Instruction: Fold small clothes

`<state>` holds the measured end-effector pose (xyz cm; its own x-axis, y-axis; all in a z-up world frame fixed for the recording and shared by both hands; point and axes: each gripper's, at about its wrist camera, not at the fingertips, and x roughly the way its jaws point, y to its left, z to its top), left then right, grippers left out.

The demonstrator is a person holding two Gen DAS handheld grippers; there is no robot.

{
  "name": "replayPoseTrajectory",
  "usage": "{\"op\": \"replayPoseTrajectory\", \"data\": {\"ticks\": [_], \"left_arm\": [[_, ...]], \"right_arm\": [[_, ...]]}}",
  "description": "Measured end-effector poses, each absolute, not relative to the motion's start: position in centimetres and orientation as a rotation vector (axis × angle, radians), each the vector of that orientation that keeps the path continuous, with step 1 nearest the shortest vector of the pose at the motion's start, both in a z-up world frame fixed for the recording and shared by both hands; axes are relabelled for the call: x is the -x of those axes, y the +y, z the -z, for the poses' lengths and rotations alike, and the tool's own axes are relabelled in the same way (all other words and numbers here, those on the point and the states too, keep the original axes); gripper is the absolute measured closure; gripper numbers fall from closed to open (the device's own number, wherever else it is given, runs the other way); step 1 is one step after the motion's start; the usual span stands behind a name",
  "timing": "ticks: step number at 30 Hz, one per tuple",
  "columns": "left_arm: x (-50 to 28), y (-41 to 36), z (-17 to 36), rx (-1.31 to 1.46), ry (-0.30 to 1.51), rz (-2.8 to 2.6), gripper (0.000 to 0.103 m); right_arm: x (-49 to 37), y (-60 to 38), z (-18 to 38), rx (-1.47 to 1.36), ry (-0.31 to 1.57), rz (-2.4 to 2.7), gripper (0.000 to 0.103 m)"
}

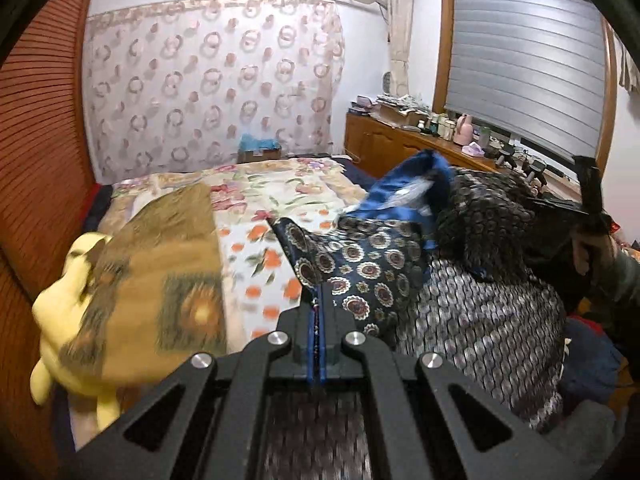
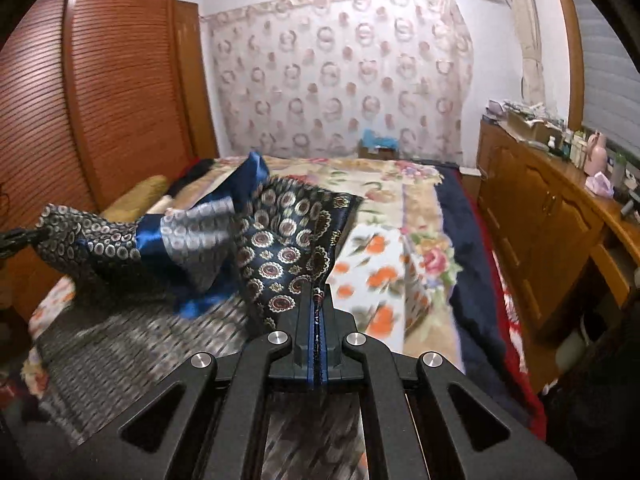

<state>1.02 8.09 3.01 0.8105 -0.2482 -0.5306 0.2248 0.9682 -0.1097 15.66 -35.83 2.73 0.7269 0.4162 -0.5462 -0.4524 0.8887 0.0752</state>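
Observation:
A navy brocade garment (image 1: 360,264) with round medallions, a bright blue lining and a grey reverse hangs lifted above the bed, stretched between both grippers. My left gripper (image 1: 319,312) is shut on one edge of it, the cloth pinched between the pads. At the right of the left wrist view a hand holds the right gripper (image 1: 588,196), with the cloth bunched at its tip. In the right wrist view my right gripper (image 2: 319,312) is shut on another edge of the garment (image 2: 280,240). The left gripper (image 2: 16,240) shows at the far left, gripping a bunched corner.
A bed with a floral blanket (image 1: 260,200) lies under the garment. A yellow plush toy (image 1: 72,280) and a tan patterned cloth (image 1: 160,260) are at the left. A slatted wooden wardrobe (image 2: 100,100) stands left, a cluttered wooden cabinet (image 2: 540,208) right.

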Motion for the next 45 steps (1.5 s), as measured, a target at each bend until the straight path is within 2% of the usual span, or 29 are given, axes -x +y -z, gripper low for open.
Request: {"op": "replayPoseTrajectory", "data": {"ticks": [8, 14, 20, 23, 24, 25, 27, 28, 35, 45], "left_arm": [[7.3, 11.1, -0.5, 0.073, 0.625, 0.159, 0.103], [9.3, 11.5, 1.4, 0.109, 0.667, 0.163, 0.103], [10.3, 12.0, -0.3, 0.133, 0.641, 0.179, 0.103], [10.4, 12.1, -1.5, 0.093, 0.629, 0.165, 0.1], [10.4, 12.3, -1.7, 0.087, 0.624, 0.16, 0.095], [10.3, 12.6, -2.0, 0.079, 0.621, 0.148, 0.085], [9.8, 13.0, -2.3, 0.071, 0.618, 0.124, 0.07], [9.4, 13.4, -2.2, 0.075, 0.621, 0.119, 0.068], [2.0, 15.1, 1.9, 0.057, 0.744, 0.078, 0.067], [-3.5, 10.8, 7.7, 0.032, 0.904, 0.193, 0.067]], "right_arm": [[-6.3, -38.4, -0.8, 0.062, 0.693, -0.491, 0.103], [-4.4, -39.8, 1.5, 0.084, 0.781, -0.465, 0.103], [-4.6, -39.7, 0.3, 0.106, 0.749, -0.481, 0.099], [-4.1, -39.8, -0.9, 0.128, 0.714, -0.518, 0.096], [-4.0, -39.9, -1.3, 0.129, 0.704, -0.522, 0.092], [-4.0, -40.1, -1.8, 0.127, 0.69, -0.527, 0.089], [-4.2, -40.7, -2.6, 0.12, 0.659, -0.509, 0.071], [-4.5, -40.9, -2.8, 0.117, 0.653, -0.495, 0.069], [-9.0, -40.5, -0.2, 0.131, 0.703, -0.424, 0.066], [-13.5, -39.2, 4.5, 0.12, 0.794, -0.407, 0.066]]}}
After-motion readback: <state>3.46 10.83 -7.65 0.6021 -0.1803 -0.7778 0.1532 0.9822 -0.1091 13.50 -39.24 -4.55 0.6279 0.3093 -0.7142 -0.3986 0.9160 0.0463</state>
